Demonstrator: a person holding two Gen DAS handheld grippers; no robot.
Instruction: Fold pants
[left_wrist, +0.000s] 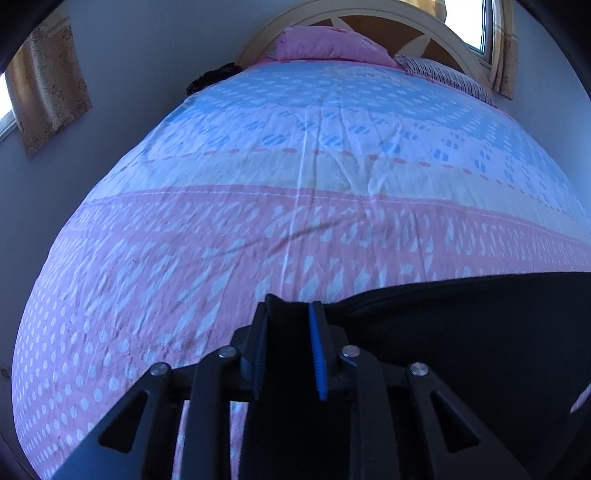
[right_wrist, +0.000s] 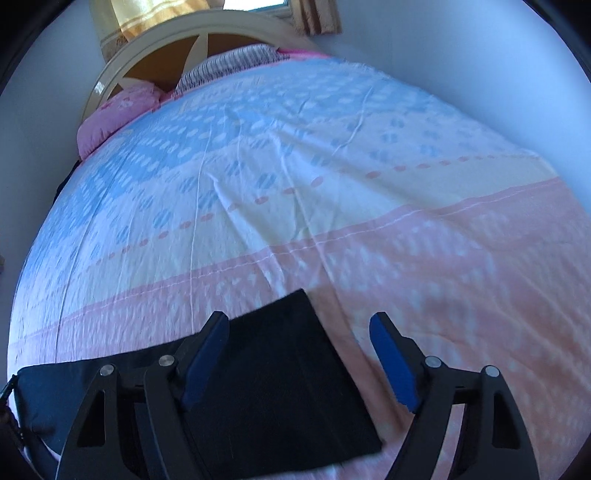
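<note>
The room was a bedroom with pale walls, curtained windows, and a bed (left_wrist: 295, 206) under a sheet banded in pink, cream and blue, its arched headboard (left_wrist: 369, 14) at the far end.

The left gripper (left_wrist: 290, 347) had its blue-padded jaws closed to a narrow gap, pinching a bunched edge of the black pants (left_wrist: 461, 325). From that pinch the dark cloth ran off to the right in a smooth, slightly lifted band over the pink stripe. The right gripper (right_wrist: 295, 354) stood wide open, gripping nothing, its fingers straddling the pants (right_wrist: 280, 376) where a flat, square-cornered panel lay on the sheet; more of the garment stretched away to the lower left of that view.

The fabric looked soft, light and limp: it draped without holding shape and would likely sag or slide if held at one point only. Corners and hemmed or waistband edges seemed the best places to take hold, since several layers there give the pads something to bite. The near corner of the flat panel looked like a fair target for the open right gripper.

There were no containers in sight. Beyond the garment, a pink pillow (left_wrist: 325, 46) and a striped pillow (left_wrist: 447, 75) rested against the headboard.
</note>
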